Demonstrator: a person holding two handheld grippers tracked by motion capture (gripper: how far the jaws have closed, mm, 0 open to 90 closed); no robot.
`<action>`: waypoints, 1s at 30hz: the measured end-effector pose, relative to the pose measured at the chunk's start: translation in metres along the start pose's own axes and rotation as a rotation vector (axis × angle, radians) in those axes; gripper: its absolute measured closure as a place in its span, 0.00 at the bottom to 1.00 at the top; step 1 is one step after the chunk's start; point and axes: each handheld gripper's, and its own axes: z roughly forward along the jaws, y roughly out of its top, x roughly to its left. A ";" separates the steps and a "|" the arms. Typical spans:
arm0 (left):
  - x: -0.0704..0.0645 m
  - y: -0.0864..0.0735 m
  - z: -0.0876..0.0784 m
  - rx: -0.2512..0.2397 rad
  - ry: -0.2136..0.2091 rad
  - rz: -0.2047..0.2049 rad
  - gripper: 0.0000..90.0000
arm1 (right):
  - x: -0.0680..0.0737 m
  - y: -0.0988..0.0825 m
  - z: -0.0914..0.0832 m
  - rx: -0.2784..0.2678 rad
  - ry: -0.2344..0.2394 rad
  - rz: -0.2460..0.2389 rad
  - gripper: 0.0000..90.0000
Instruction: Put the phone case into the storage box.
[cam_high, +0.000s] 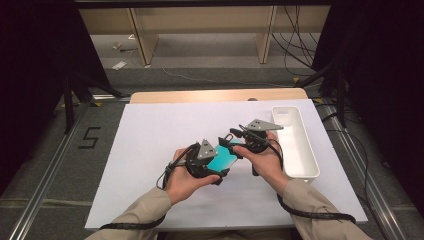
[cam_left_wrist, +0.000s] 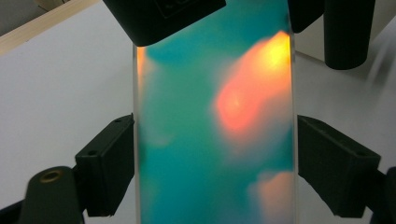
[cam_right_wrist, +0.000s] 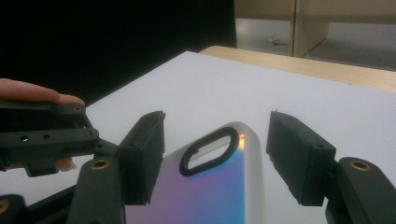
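Observation:
An iridescent teal phone case (cam_high: 222, 159) is held above the white table cover between both hands. My left gripper (cam_high: 220, 170) is shut on it: in the left gripper view its pads (cam_left_wrist: 112, 163) press on the two long edges of the case (cam_left_wrist: 196, 140). My right gripper (cam_high: 234, 142) comes in from the far end. In the right gripper view its jaws stand on either side of the case (cam_right_wrist: 210, 191) at the end with the camera cutout. The right pad (cam_right_wrist: 294, 158) is apart from the edge, so the right gripper (cam_right_wrist: 215, 154) is open.
A white rectangular tray (cam_high: 295, 145) stands at the right side of the white table cover (cam_high: 150, 130). The wooden table edge (cam_high: 215, 95) runs along the back. Beyond it lie floor, cables and shelf legs.

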 end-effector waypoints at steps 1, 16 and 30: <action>0.000 0.000 0.000 0.000 0.001 0.000 0.19 | 0.000 0.000 0.000 0.000 0.000 0.001 0.44; 0.001 0.000 0.000 -0.006 0.007 -0.002 0.19 | 0.000 0.001 -0.001 0.002 0.020 0.031 0.60; 0.000 -0.002 0.003 -0.001 0.010 0.004 0.19 | -0.006 0.002 -0.003 0.002 0.056 0.109 0.72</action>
